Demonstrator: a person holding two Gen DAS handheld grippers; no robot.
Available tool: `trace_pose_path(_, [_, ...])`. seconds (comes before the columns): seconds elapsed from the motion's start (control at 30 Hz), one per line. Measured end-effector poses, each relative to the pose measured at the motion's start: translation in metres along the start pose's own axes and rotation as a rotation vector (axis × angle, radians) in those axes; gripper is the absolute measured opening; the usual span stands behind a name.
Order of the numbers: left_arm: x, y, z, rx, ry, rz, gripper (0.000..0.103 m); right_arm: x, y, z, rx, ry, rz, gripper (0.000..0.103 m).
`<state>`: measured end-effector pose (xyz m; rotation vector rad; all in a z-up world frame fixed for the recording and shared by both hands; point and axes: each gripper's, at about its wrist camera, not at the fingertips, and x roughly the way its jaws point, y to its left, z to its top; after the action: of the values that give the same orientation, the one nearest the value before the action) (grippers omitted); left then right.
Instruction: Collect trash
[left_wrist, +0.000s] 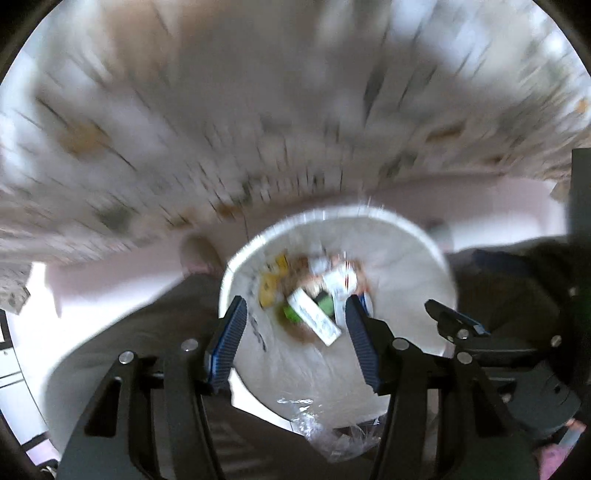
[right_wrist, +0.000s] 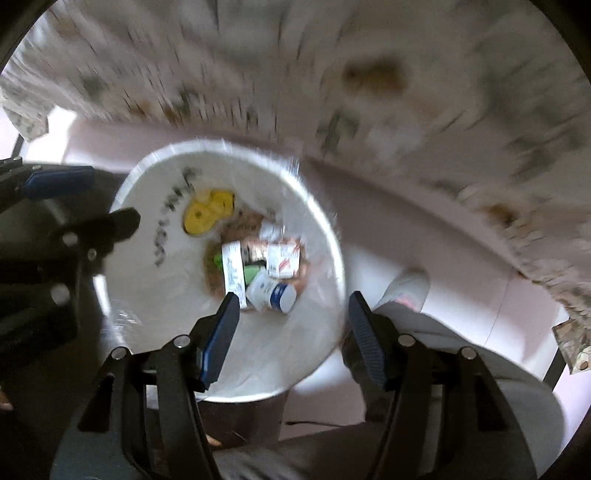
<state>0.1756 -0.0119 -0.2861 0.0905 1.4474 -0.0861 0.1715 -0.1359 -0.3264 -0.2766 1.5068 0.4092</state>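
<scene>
A white trash bin (left_wrist: 406, 258) lined with a clear plastic bag stands on the floor below both grippers; it also shows in the right wrist view (right_wrist: 155, 295). Trash lies at its bottom: a white carton (left_wrist: 314, 317), green pieces, a yellow item (right_wrist: 208, 212), a white bottle with a blue cap (right_wrist: 271, 291) and small boxes. My left gripper (left_wrist: 295, 325) is open and empty over the bin. My right gripper (right_wrist: 291, 317) is open and empty above the bin's right side. Each gripper shows in the other's view, left gripper (right_wrist: 85, 206), right gripper (left_wrist: 454, 325).
A patterned tablecloth (left_wrist: 184, 129) hangs beyond the bin, blurred by motion. The pale pink floor (right_wrist: 424, 229) surrounds the bin. A person's grey trouser leg and shoe (right_wrist: 406, 291) are to the bin's right.
</scene>
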Motion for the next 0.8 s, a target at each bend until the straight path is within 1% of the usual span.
trace_pose_path(0.07, [-0.025,0.001,0.001,0.002,-0.053,-0.008,0.066,-0.031,-0.004,0.0,0.005,-0.062,0.008,0.062])
trace_pose_path(0.1, [-0.035,0.001,0.001,0.005,-0.077,-0.005,0.066,-0.048,-0.007,-0.001,0.006,-0.094,0.01,0.062])
trace_pose_path(0.2, [-0.075,-0.003,-0.003,0.011,-0.174,0.016,0.069,-0.094,-0.008,-0.006,0.002,-0.183,0.007,0.067])
trace_pose_path(0.27, [-0.1,-0.005,-0.009,0.009,-0.234,0.001,0.071,-0.121,-0.008,-0.012,-0.006,-0.244,-0.008,0.071])
trace_pose_path(0.33, [-0.119,-0.011,-0.017,0.012,-0.271,-0.014,0.071,-0.148,-0.004,-0.022,-0.01,-0.313,-0.023,0.074])
trace_pose_path(0.5, [-0.152,-0.023,-0.038,0.038,-0.358,0.008,0.076,-0.186,-0.005,-0.045,0.01,-0.394,-0.025,0.074])
trace_pose_path(0.57, [-0.166,-0.028,-0.045,0.059,-0.398,0.021,0.078,-0.195,-0.001,-0.054,0.011,-0.424,-0.053,0.074])
trace_pose_path(0.63, [-0.179,-0.028,-0.057,0.067,-0.446,0.054,0.08,-0.211,0.001,-0.068,0.011,-0.485,-0.095,0.074])
trace_pose_path(0.73, [-0.195,-0.028,-0.068,0.069,-0.491,0.061,0.082,-0.23,0.01,-0.086,0.012,-0.56,-0.134,0.077])
trace_pose_path(0.77, [-0.203,-0.028,-0.073,0.068,-0.512,0.065,0.084,-0.236,0.013,-0.092,0.01,-0.582,-0.137,0.078])
trace_pose_path(0.8, [-0.21,-0.028,-0.077,0.066,-0.529,0.069,0.089,-0.243,0.016,-0.098,0.009,-0.606,-0.138,0.078])
